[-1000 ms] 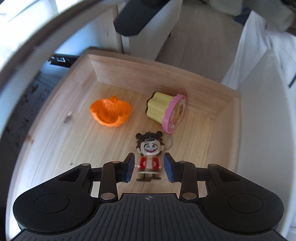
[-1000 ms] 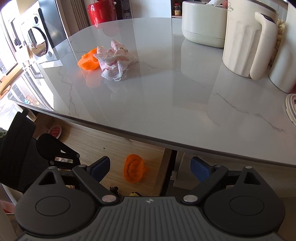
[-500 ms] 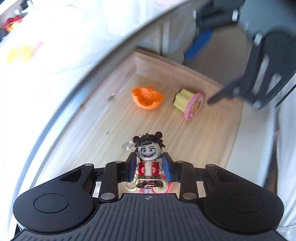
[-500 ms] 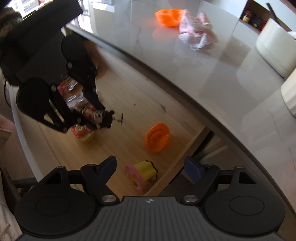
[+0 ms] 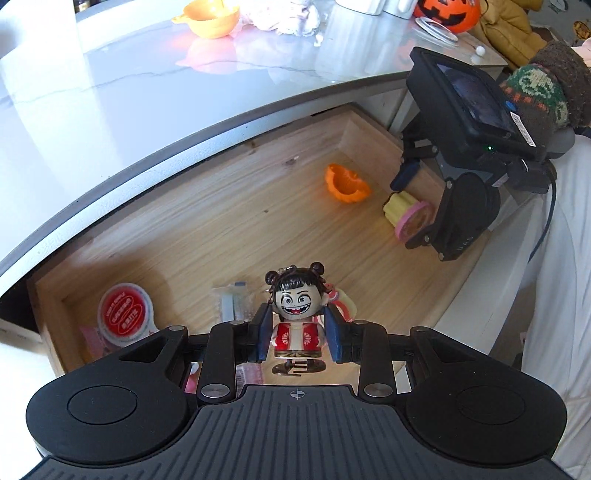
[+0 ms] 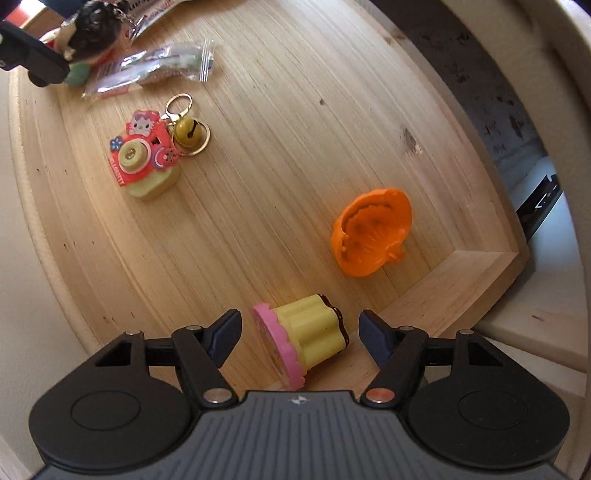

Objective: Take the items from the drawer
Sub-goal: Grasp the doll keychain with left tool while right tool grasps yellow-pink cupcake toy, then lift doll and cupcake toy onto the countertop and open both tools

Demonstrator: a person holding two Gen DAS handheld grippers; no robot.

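Figurine [image 5: 297, 314]: black buns, toothy grin, red vest (keyring attached)

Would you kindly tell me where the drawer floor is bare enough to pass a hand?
The widest bare patch runs between the camera keychain and the orange pumpkin lid. It is crowded by the snack packet at one end and around the yellow cupcake toy at the other.

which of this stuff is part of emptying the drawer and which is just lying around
Part of the job:
- drawer
- doll keychain, clamped in the left gripper
- yellow cupcake toy, between the open jaws of the right gripper
- orange pumpkin half
- camera keychain
- snack packet

Lying about:
- orange bowl on the countertop
- pumpkin bucket
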